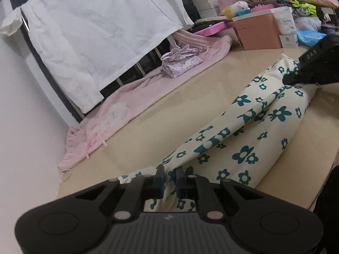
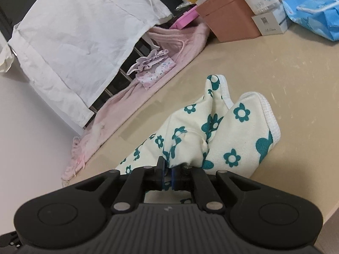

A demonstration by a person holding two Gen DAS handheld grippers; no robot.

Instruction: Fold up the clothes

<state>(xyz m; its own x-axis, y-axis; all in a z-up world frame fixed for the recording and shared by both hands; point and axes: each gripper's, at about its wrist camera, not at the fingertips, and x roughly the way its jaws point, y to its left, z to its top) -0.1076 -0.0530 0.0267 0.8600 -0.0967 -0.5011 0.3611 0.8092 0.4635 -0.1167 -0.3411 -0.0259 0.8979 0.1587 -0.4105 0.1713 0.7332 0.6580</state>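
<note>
Right now your work sits on a beige table [image 1: 161,114] that runs from the near edge out to a cluttered far side, with a big white sheet [image 1: 101,33] hanging over dark bars along the far left. Below that sheet a pink blanket [image 1: 131,103] lies along the table's left edge, and a small folded lilac floral garment [image 1: 180,61] rests on it. At the far right you have a salmon-coloured box [image 2: 228,14] with a white carton [image 2: 270,22] just beside it and a blue plastic bag [image 2: 313,12] further right. The thing you are folding, a cream cloth with teal flowers [image 1: 243,135], is stretched in a long bunched band across the near right part of the table, between your two tools. Your left gripper [image 1: 170,178] is nearly closed, its blue-padded fingers pinching a gathered fold at the cloth's near end. Your right gripper [image 2: 168,174] is likewise almost closed on a bunched part of the cloth, with two white-hemmed corners standing up just beyond its fingers [image 2: 161,169]. In the left wrist view that right gripper [image 1: 296,78] shows as a dark body over the cloth's far end.
</note>
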